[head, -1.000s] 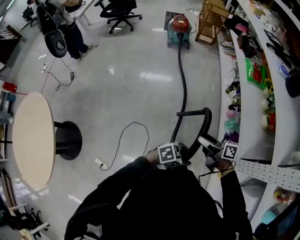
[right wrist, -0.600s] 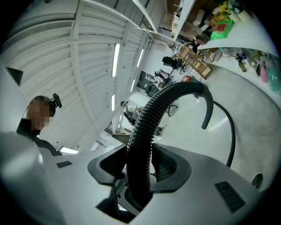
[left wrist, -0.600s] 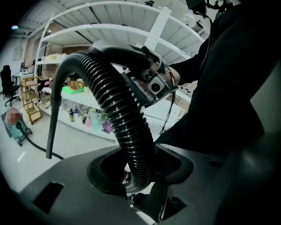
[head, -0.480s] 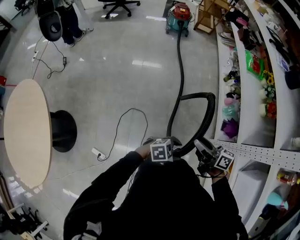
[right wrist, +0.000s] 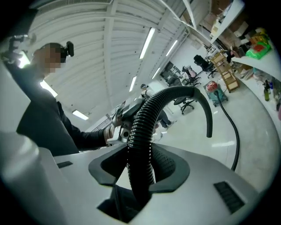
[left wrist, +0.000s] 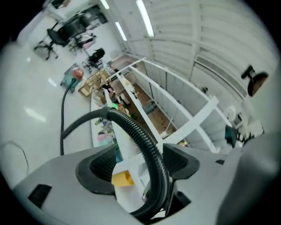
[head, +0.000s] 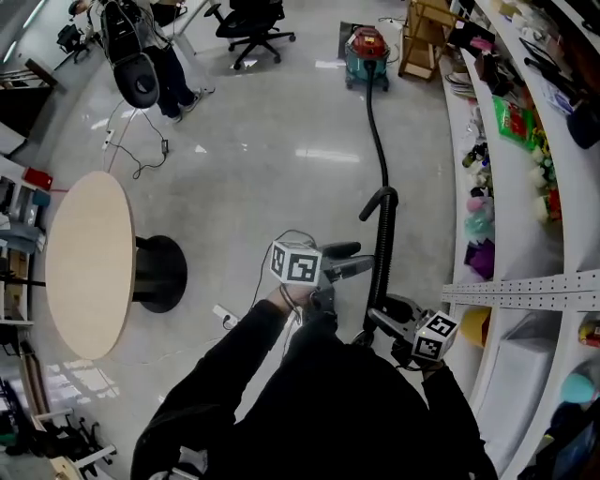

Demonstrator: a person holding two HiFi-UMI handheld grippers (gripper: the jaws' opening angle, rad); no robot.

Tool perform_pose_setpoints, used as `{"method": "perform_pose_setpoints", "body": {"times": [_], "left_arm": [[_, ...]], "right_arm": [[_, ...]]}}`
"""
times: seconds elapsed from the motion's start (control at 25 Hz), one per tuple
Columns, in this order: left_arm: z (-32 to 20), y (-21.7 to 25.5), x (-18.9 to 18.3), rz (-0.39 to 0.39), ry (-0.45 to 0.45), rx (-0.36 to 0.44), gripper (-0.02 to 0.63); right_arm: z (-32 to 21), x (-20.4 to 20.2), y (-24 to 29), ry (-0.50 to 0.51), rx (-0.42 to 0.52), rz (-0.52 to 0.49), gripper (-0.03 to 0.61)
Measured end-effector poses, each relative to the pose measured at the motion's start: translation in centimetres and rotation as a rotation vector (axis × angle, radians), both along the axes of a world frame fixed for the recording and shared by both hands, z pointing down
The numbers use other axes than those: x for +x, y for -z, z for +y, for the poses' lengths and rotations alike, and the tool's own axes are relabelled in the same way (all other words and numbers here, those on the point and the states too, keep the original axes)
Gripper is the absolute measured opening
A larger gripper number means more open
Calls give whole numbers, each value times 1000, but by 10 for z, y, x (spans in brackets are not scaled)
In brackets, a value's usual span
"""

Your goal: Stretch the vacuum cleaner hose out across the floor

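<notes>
A red and teal vacuum cleaner [head: 366, 52] stands at the far end of the floor. Its black ribbed hose [head: 382, 244] runs toward me, kinks into a small hook, then drops to my right gripper [head: 380, 319]. In the right gripper view the right gripper [right wrist: 140, 169] is closing, its pads pressing on the hose [right wrist: 142, 127]. My left gripper [head: 349, 260] is just left of the hose, its jaws opening. In the left gripper view the hose [left wrist: 136, 132] passes between the left gripper's [left wrist: 138, 165] pads with a gap beside it.
White shelves [head: 506, 187] full of small goods line the right side. A round beige table [head: 84, 262] on a black base [head: 159, 274] stands at the left. A thin cable with a power strip [head: 225, 319] lies on the floor. An office chair [head: 253, 19] and a person [head: 169, 56] are far off.
The left gripper let go of the hose, opened and moved up and left. The right gripper closed on the hose. The wide hose loop has narrowed into a small hook.
</notes>
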State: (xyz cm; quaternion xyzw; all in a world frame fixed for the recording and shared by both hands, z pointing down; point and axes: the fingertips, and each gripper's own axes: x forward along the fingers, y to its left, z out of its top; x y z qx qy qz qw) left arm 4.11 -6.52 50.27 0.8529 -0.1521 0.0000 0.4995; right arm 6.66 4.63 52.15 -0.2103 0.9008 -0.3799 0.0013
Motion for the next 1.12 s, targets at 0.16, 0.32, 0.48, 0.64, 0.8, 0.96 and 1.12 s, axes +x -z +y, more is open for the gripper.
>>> {"method": "perform_pose_setpoints", "body": {"times": [0.16, 0.32, 0.48, 0.64, 0.8, 0.96, 1.12], "left_arm": [[39, -11, 52, 119, -1, -198, 331], [88, -15, 68, 125, 0, -188, 309], [123, -20, 71, 26, -48, -77, 219], [156, -5, 66, 4, -99, 81, 201], [190, -4, 49, 12, -98, 196, 173], [227, 0, 15, -3, -138, 292, 172], [264, -12, -20, -37, -236, 372, 173]], "right_arm": [[51, 15, -19, 55, 43, 40, 169], [97, 19, -39, 115, 90, 144, 167], [132, 20, -60, 186, 127, 235, 167], [148, 17, -68, 221, 138, 334, 168], [171, 13, -59, 246, -51, 244, 312], [173, 12, -20, 150, -108, 203, 324], [125, -18, 33, -70, -172, 3, 324]]}}
